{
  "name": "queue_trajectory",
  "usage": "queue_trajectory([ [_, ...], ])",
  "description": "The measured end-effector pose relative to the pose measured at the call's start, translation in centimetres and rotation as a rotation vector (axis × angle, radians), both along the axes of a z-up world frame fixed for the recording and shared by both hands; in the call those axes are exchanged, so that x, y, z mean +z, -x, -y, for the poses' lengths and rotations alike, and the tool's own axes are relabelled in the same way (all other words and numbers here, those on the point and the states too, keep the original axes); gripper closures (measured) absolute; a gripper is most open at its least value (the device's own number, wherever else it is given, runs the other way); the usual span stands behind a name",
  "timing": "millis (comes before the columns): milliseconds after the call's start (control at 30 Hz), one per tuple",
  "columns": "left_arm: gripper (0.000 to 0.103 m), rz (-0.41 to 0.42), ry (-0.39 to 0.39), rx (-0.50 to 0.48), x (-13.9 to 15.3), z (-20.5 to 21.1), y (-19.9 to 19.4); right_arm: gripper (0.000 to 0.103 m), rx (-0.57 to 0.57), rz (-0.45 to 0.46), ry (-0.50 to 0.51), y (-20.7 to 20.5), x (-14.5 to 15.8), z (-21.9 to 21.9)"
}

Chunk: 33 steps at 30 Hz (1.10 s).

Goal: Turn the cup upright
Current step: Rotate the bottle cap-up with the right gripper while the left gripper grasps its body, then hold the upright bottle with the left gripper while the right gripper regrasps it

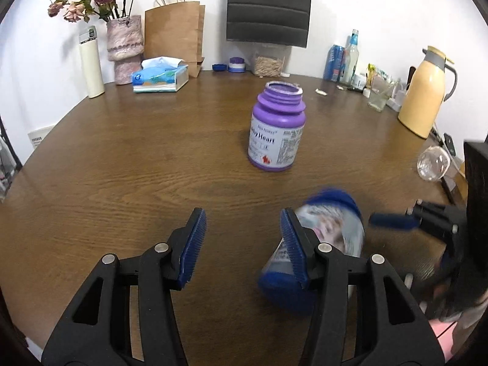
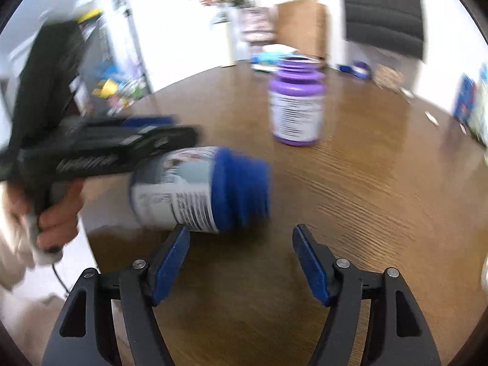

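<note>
We hold both grippers low over the surface [image 1: 122, 158], left gripper [image 1: 244, 241] and right gripper [image 2: 241, 259] released. The blue cup [image 2: 201, 189] lies tipped, seemingly touching the left one, nearer us than the purple bottle [image 1: 277, 128]; only the right view shows our hand [image 2: 58, 216].

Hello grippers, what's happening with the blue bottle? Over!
Left gripper open, right gripper open, both empty. Blue bottle on its side between them, blurred. Purple bottle upright beyond, not in the way.

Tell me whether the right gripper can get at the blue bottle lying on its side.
Probably yes. The right gripper is open with the blue bottle just ahead and slightly to its left, nothing between them. The left gripper, also open, crowds the bottle's far side.
</note>
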State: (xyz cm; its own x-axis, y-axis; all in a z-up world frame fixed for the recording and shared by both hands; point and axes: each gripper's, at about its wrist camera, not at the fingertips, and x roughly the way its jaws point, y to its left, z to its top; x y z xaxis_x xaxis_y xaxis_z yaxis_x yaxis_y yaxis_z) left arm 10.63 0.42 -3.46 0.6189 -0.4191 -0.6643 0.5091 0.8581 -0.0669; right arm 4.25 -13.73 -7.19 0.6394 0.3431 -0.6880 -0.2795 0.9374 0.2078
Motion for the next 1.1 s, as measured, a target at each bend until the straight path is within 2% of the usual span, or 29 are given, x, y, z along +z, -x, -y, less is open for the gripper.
queue_trajectory([
  [100, 0.056, -0.012, -0.009, -0.009, 0.0, -0.1, 0.2, 0.028, -0.081, 0.006, -0.037, -0.1, 0.1, 1.6],
  [200, 0.053, -0.044, 0.028, -0.027, 0.8, -0.2, 0.1, 0.028, -0.098, 0.009, -0.055, 0.0, 0.3, 2.0],
  [233, 0.046, -0.060, 0.045, -0.037, 1.0, -0.1, 0.0, 0.028, -0.099, 0.011, -0.052, -0.4, 0.4, 2.2],
  [267, 0.032, -0.086, 0.066, -0.058, 1.3, 0.0, -0.2, 0.028, -0.102, 0.016, -0.048, -0.5, 0.4, 2.4],
  [300, 0.024, -0.117, 0.080, -0.093, 1.5, 0.6, -0.4, 0.028, -0.105, 0.019, -0.051, -0.5, 0.5, 2.5],
  [333, 0.011, -0.138, 0.076, -0.130, 1.5, 1.3, -0.4, 0.028, -0.108, 0.020, -0.053, -0.4, 0.6, 2.5],
  [367, 0.004, -0.154, 0.057, -0.171, 1.4, 2.2, -0.4, 0.028, -0.123, 0.022, -0.055, -0.3, 0.7, 2.8],
  [500, 0.006, -0.192, -0.106, -0.216, -0.4, 5.8, -0.7, 0.028, -0.186, 0.007, -0.003, 0.5, 0.7, 3.4],
  [533, 0.011, -0.219, -0.125, -0.217, -0.8, 6.3, -1.0, 0.028, -0.196, 0.010, 0.012, 0.6, 0.8, 3.7],
  [600, 0.035, -0.285, -0.124, -0.242, -1.7, 6.9, -1.5, 0.028, -0.215, 0.017, 0.025, 1.4, 1.2, 4.4],
  [633, 0.043, -0.299, -0.130, -0.245, -2.0, 7.1, -1.5, 0.027, -0.224, 0.019, 0.028, 1.7, 1.3, 4.7],
  [700, 0.043, -0.270, -0.133, -0.236, -2.1, 7.3, -1.3, 0.026, -0.240, 0.023, 0.033, 2.2, 1.6, 5.3],
  [900, 0.043, -0.191, -0.057, -0.221, -0.6, 6.1, -0.3, 0.026, -0.266, 0.036, 0.029, 2.7, 2.3, 6.1],
  [967, 0.043, -0.116, -0.028, -0.208, 0.8, 5.3, 0.1, 0.024, -0.265, 0.049, 0.028, 2.3, 2.9, 5.8],
  [1033, 0.043, 0.038, 0.007, -0.182, 3.0, 4.3, 1.0, 0.022, -0.258, 0.068, 0.007, 1.8, 4.2, 5.6],
  [1100, 0.043, 0.160, 0.072, -0.177, 4.9, 3.0, 1.8, 0.022, -0.213, 0.113, -0.092, 1.1, 6.6, 5.8],
])
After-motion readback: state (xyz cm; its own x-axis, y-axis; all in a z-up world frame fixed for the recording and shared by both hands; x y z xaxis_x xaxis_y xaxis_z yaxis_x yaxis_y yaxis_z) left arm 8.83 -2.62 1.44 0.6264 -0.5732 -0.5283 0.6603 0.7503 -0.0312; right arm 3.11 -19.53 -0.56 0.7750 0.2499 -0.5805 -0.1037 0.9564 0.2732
